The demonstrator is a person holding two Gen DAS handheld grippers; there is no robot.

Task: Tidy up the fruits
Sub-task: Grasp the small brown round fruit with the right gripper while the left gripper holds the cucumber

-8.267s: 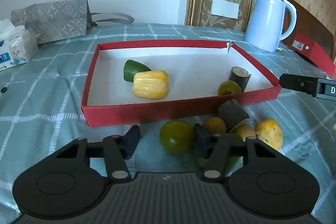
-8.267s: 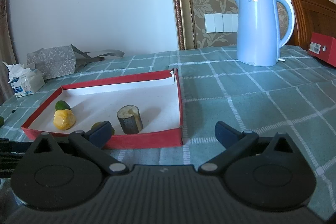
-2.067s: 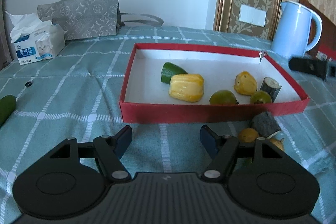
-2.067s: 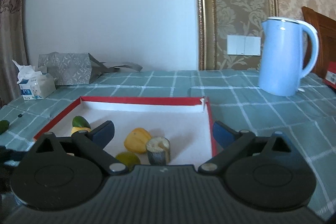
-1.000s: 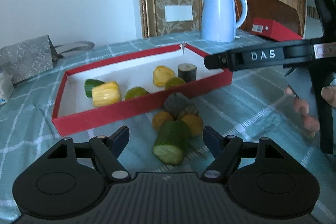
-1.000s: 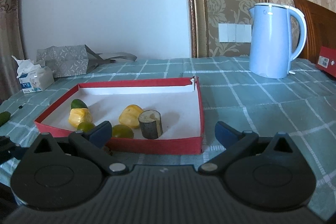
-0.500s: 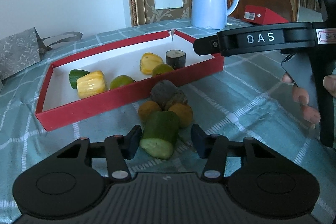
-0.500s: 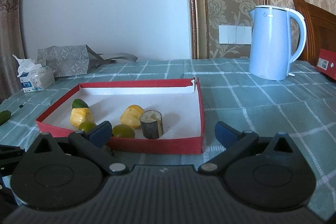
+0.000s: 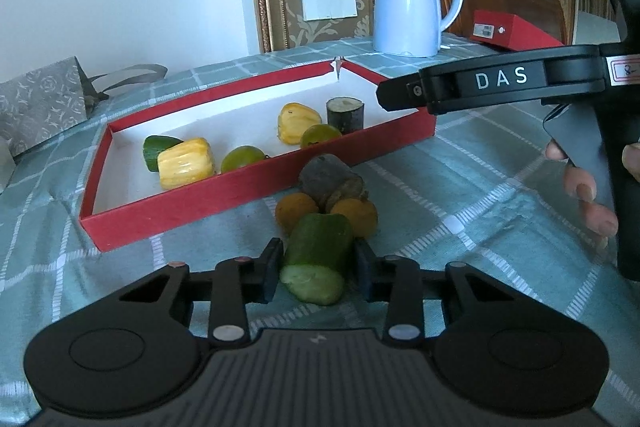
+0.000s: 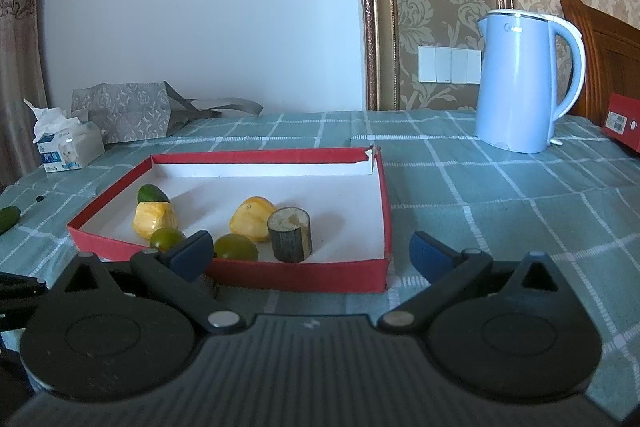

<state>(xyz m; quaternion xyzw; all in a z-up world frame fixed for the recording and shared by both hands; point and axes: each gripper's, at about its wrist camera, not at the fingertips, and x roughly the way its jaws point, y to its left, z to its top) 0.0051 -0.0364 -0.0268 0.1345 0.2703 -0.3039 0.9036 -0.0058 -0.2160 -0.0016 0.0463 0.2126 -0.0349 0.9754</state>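
Note:
My left gripper (image 9: 318, 271) has its jaws closed against the sides of a green cucumber piece (image 9: 318, 259) lying on the cloth in front of the red tray (image 9: 180, 211). Two orange fruits (image 9: 296, 211) and a dark brown chunk (image 9: 330, 179) lie just beyond it. Inside the tray are a green piece, a yellow block (image 9: 185, 167), two green round fruits, a yellow fruit (image 9: 298, 122) and a dark cylinder (image 9: 345, 114). My right gripper (image 10: 310, 253) is open and empty, held in front of the tray (image 10: 384, 211); its body shows at the right of the left wrist view (image 9: 500, 83).
A blue kettle (image 10: 520, 83) stands at the back right, with a red box (image 10: 624, 121) beyond it. A tissue box (image 10: 66, 147) and a grey bag (image 10: 128, 111) are at the back left. Another cucumber piece (image 10: 8, 219) lies at the far left on the checked cloth.
My left gripper moved up to the cucumber piece in front of the tray and its jaws closed in on it. The right gripper stayed almost still, open.

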